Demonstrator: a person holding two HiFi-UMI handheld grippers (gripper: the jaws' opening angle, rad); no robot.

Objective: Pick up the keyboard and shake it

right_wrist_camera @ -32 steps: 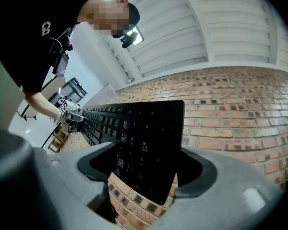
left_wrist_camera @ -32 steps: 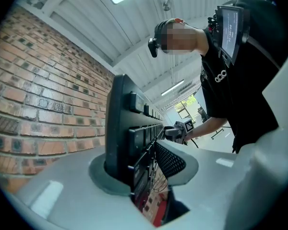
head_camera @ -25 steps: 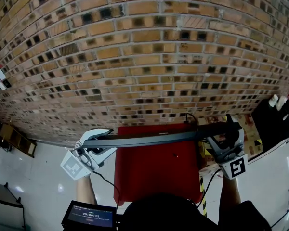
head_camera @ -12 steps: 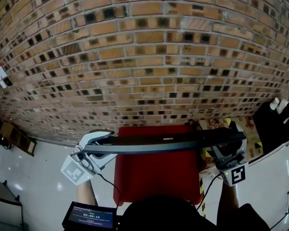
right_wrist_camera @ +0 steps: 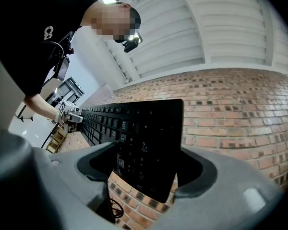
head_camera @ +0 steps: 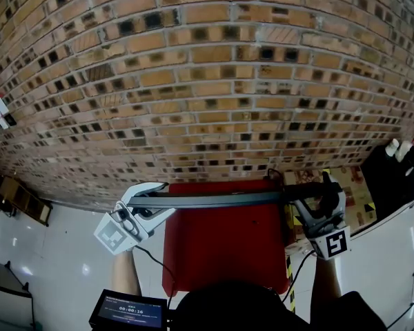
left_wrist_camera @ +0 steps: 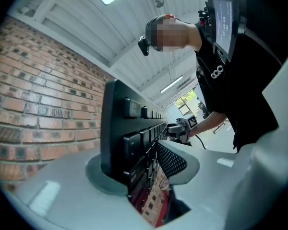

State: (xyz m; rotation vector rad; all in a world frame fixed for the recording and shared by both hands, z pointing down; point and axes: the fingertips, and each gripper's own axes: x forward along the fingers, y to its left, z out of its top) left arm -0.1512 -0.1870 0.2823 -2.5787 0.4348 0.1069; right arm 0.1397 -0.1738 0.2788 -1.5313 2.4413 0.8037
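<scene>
A long black keyboard hangs level in the air, edge-on in the head view, above a red table top. My left gripper is shut on its left end, and my right gripper is shut on its right end. In the left gripper view the keyboard stands on edge between the pads of that gripper, keys facing right; its jaws have eased a little wider with the keyboard still clamped. In the right gripper view the number-pad end of the keyboard fills the gap of that gripper.
A brick wall rises just behind the table. A cable trails from the left gripper past the table's left edge. A small screen sits at chest height. Yellow-and-black clutter and a black object lie to the right.
Half a second ago the keyboard showed more of its face and sat lower; now it is thin and edge-on again, slightly higher. Both grippers shifted with it and kept their hold.
</scene>
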